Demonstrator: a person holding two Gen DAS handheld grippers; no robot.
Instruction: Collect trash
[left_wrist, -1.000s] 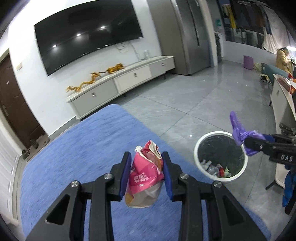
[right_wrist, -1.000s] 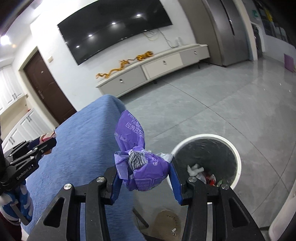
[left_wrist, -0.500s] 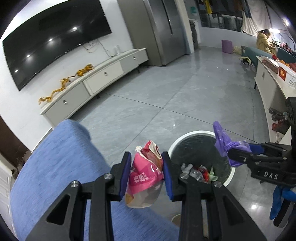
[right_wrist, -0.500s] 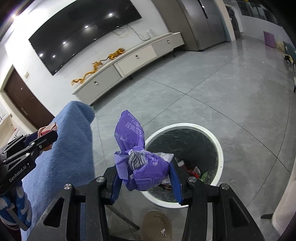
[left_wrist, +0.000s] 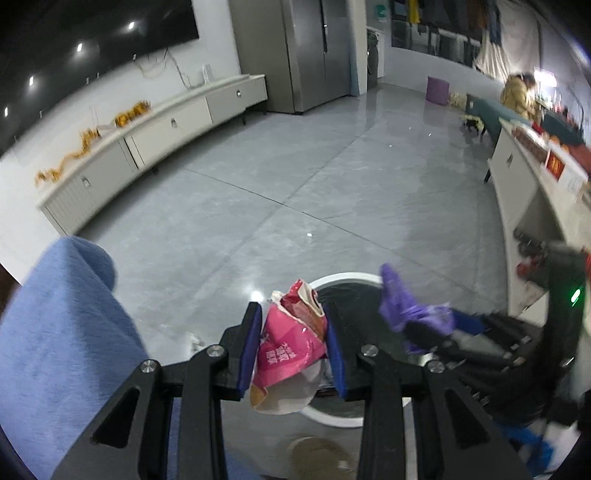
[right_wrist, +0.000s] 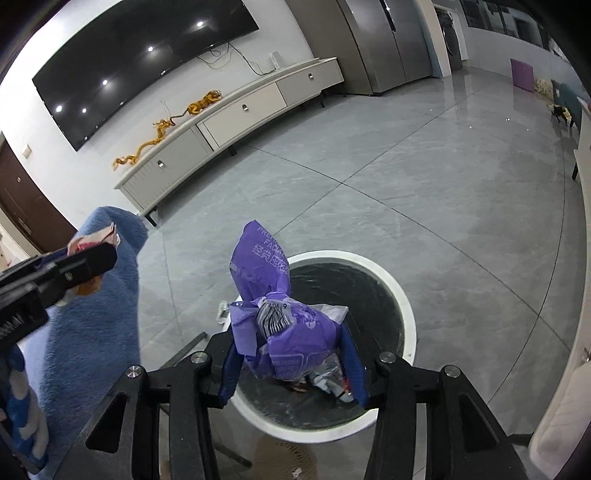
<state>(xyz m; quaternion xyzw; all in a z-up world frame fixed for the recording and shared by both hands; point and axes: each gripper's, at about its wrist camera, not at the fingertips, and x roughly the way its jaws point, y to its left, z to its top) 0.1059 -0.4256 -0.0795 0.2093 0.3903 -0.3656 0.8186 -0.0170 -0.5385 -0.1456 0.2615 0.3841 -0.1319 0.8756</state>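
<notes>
My left gripper (left_wrist: 291, 354) is shut on a crumpled pink snack bag (left_wrist: 290, 350) and holds it over the near rim of a round white trash bin (left_wrist: 347, 415) with a black liner. My right gripper (right_wrist: 293, 358) is shut on a purple wrapper (right_wrist: 277, 317) above the same bin (right_wrist: 402, 302), which holds several bits of trash. The right gripper with its purple wrapper (left_wrist: 406, 312) shows in the left wrist view, over the bin's right side. The left gripper (right_wrist: 85, 264) shows at the left of the right wrist view.
A blue cloth-covered surface (left_wrist: 55, 332) lies to the left of the bin. A beige slipper (right_wrist: 284, 458) lies on the grey tile floor in front of the bin. A white TV cabinet (right_wrist: 236, 114) stands along the far wall. A white counter (left_wrist: 524, 177) runs along the right.
Both grippers have moved away from the blue surface and over the bin, each still holding its trash. The bin now lies right under the fingers.
</notes>
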